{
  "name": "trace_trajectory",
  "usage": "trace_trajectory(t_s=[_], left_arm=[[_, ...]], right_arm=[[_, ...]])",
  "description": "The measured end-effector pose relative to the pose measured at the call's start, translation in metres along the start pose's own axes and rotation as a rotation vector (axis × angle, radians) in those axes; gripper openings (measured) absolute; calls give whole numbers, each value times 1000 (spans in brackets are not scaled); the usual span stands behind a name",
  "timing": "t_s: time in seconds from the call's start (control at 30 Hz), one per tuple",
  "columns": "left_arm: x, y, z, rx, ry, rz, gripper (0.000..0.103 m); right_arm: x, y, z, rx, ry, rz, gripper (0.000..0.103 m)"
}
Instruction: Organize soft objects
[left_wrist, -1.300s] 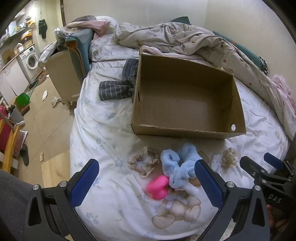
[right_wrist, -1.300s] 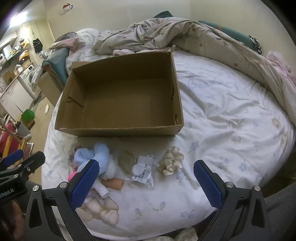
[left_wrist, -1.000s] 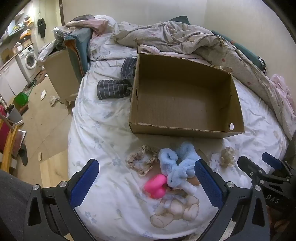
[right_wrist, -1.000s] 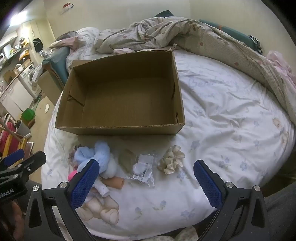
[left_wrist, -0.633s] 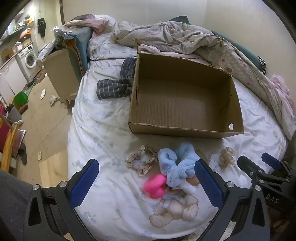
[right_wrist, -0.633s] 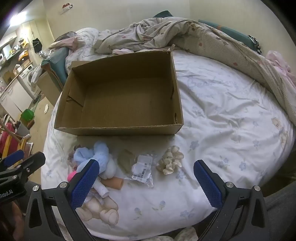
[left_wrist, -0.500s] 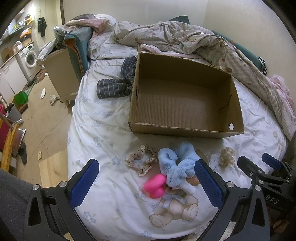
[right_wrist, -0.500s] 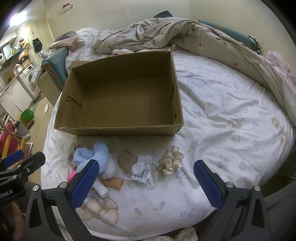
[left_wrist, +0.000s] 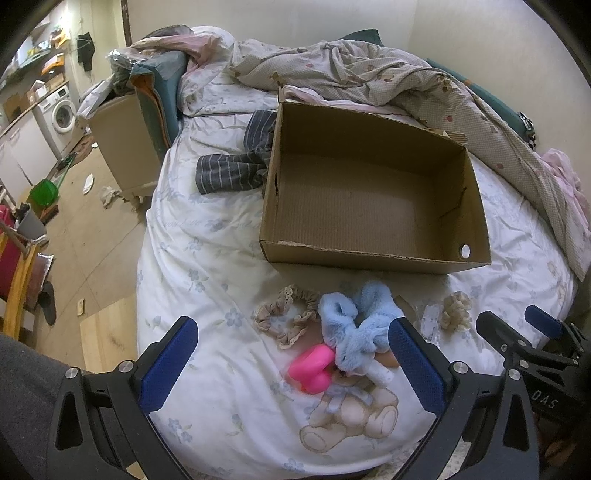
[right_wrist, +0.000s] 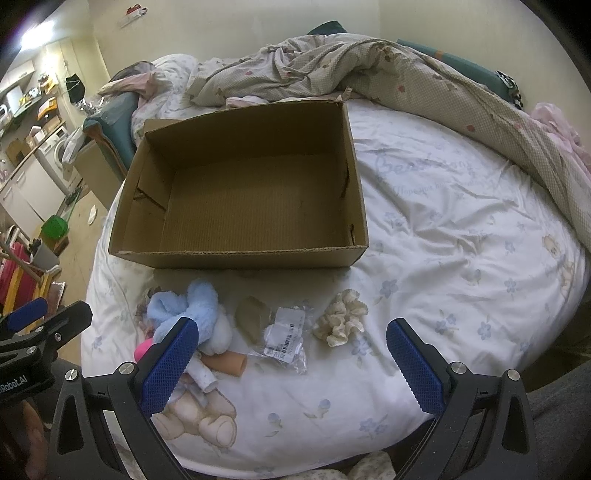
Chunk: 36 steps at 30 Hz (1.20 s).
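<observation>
From the left wrist, the left gripper (left_wrist: 293, 354) hangs with fingers wide and empty over the bed (left_wrist: 207, 243). Its right finger (left_wrist: 413, 360) hides part of the blue fluffy thing (left_wrist: 354, 321) lying before the empty box (left_wrist: 369, 254); the pink thing (left_wrist: 312, 369) is half tucked under it.

From the right wrist, the right gripper (right_wrist: 291, 363) is spread wide too, empty. Its left finger (right_wrist: 168, 363) covers the pink thing; the cream scrunchie (right_wrist: 341, 321) and plastic packet (right_wrist: 286, 341) lie clear; the packet's label is unreadable.

Brown box (left_wrist: 373, 254), blue fluffy scrunchie (left_wrist: 354, 317), pink toy (left_wrist: 312, 371) (hot pink), grey-striped garment (left_wrist: 231, 171)

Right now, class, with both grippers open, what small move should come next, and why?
Probably lower the right gripper onto the cream scrunchie. It lies alone, between the open jaws, and the cardboard box behind it is empty.
</observation>
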<state>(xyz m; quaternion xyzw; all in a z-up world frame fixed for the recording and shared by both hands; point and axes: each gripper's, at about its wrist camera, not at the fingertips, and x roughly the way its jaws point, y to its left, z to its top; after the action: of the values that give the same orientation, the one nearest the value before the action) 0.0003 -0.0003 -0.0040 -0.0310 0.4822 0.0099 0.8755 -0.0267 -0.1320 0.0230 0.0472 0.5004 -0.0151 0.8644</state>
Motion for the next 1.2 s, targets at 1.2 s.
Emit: trace_trajectory(t_s=[1.2], left_arm=[[3, 11, 5, -53, 29, 9, 103]], right_arm=[[-4, -7, 2, 47, -18, 15, 103]])
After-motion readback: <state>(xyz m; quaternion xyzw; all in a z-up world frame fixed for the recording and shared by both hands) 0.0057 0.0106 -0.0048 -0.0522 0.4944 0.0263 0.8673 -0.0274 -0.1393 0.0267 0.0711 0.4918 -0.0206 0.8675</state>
